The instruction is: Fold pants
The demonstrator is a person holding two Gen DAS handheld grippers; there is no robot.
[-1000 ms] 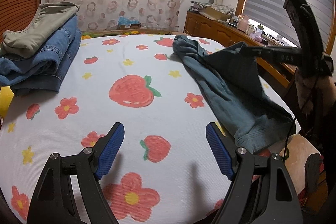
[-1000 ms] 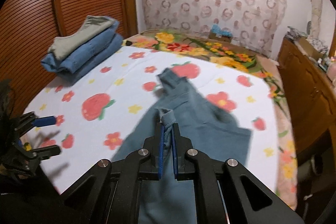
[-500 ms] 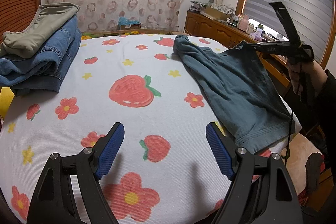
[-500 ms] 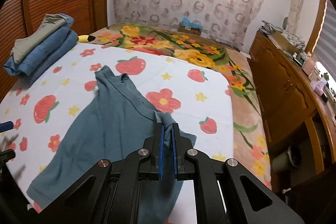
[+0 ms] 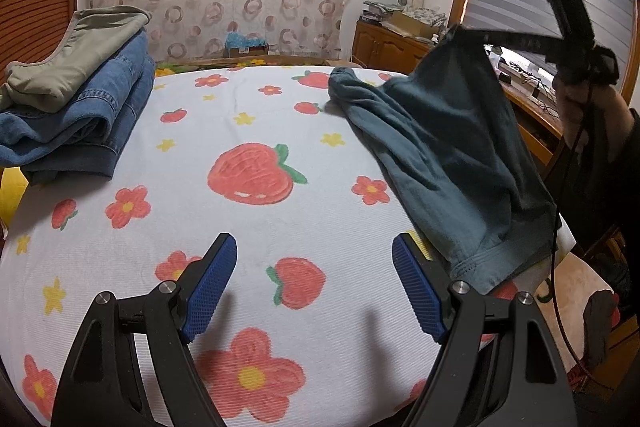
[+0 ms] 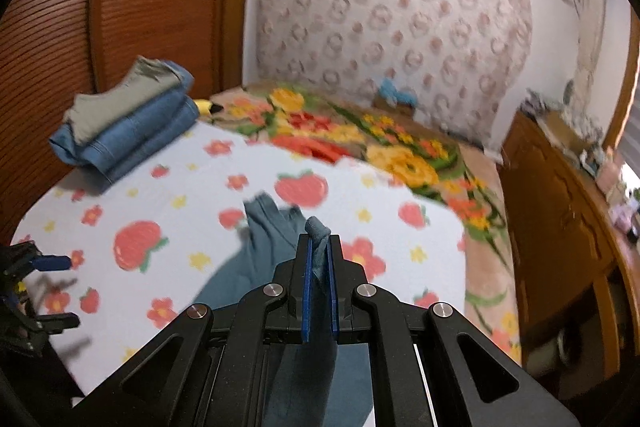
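At the far left of the bed, a stack of folded clothes sits on the strawberry-print sheet, well apart from my work; nearer me, my left gripper hovers low over bare sheet with its blue pads spread wide and nothing between them; to its right lie the teal pants, their long axis running from a bunched end far up the bed down toward the waistband, which hangs at the near right edge, just beside my left gripper's right finger; at the far right, my right gripper is raised above the bed, its pads clamped narrow on a pinch of the teal cloth, so one corner is lifted while the rest drapes to the sheet. The right wrist view is blurred. I judge the left gripper is the nearer one to the waistband, which lies to its right and slightly ahead; the coming grasp turns on that sideways reach.
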